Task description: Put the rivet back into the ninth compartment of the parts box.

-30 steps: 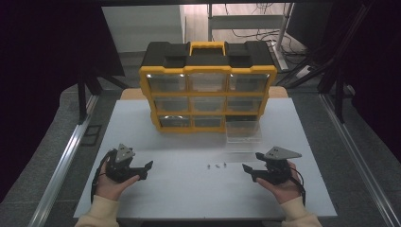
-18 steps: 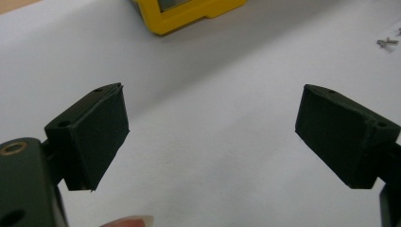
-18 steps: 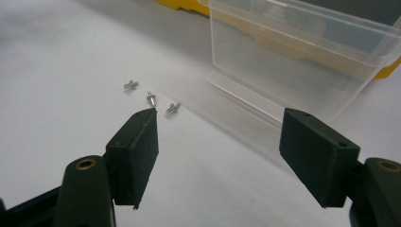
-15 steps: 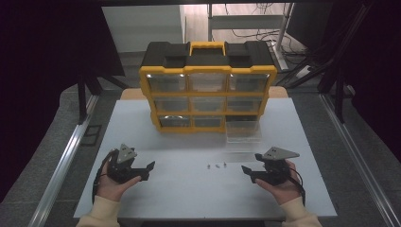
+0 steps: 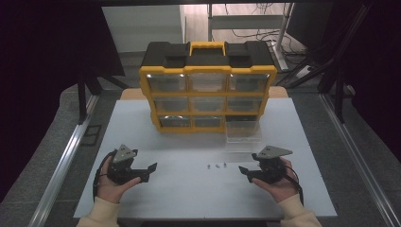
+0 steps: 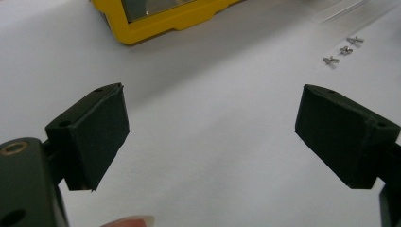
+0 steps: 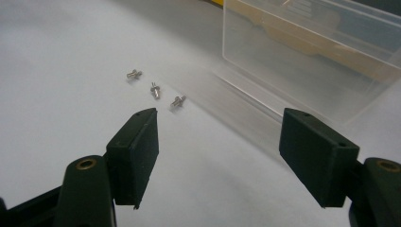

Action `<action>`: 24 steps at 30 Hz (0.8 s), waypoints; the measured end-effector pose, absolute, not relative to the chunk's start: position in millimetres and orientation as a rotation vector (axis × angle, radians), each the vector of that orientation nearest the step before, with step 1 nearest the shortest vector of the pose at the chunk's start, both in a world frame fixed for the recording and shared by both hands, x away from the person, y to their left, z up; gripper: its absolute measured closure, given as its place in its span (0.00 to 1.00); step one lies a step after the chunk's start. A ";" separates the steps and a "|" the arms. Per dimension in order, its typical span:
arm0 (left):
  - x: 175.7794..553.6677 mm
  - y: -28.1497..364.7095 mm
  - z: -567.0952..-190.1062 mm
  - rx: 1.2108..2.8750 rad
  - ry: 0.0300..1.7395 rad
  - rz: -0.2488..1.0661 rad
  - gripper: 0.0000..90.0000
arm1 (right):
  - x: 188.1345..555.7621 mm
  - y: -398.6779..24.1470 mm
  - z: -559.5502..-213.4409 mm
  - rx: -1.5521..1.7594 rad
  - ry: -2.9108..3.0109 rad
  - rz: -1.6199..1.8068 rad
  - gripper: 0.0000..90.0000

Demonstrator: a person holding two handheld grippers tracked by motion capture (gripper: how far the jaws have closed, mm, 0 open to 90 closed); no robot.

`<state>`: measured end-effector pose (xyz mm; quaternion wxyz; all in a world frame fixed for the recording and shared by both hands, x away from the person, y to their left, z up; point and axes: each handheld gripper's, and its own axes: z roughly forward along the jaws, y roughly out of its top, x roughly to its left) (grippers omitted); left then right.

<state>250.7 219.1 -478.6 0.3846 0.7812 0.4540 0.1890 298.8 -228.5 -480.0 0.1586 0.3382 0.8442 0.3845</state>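
Lying between left gripper and right gripper — three screws on table; both wide open, empty | writing: none legible

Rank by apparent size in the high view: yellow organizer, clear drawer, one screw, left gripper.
1. yellow organizer
2. clear drawer and left gripper: look alike, unranked; the gripper is nearer the camera.
3. screw

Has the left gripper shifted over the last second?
Yes, slightly. The left gripper has crept toward the table's left side, away from the three screws, which lie where they were. Its jaws are open.
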 end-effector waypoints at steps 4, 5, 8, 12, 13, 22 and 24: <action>247.2 219.0 -478.4 1.999 1.157 0.501 0.12 | 300.1 -225.6 -479.4 0.958 2.425 1.093 0.34; 247.0 219.6 -478.9 2.004 1.161 0.505 0.12 | 300.8 -224.2 -479.3 0.951 2.430 1.089 0.34; 247.1 223.5 -479.4 1.989 1.168 0.489 0.12 | 302.4 -218.9 -478.9 0.926 2.439 1.066 0.34; 247.1 223.8 -479.7 1.990 1.169 0.499 0.13 | 302.8 -212.3 -480.8 0.897 2.465 1.035 0.33; 247.6 223.6 -480.4 1.998 1.171 0.507 0.13 | 303.1 -211.0 -481.5 0.884 2.473 1.025 0.33; 247.9 221.4 -482.3 2.029 1.174 0.531 0.13 | 299.9 -197.5 -479.8 0.829 2.509 1.007 0.33; 247.9 221.4 -482.2 2.028 1.173 0.534 0.13 | 300.0 -196.2 -479.8 0.824 2.513 1.009 0.32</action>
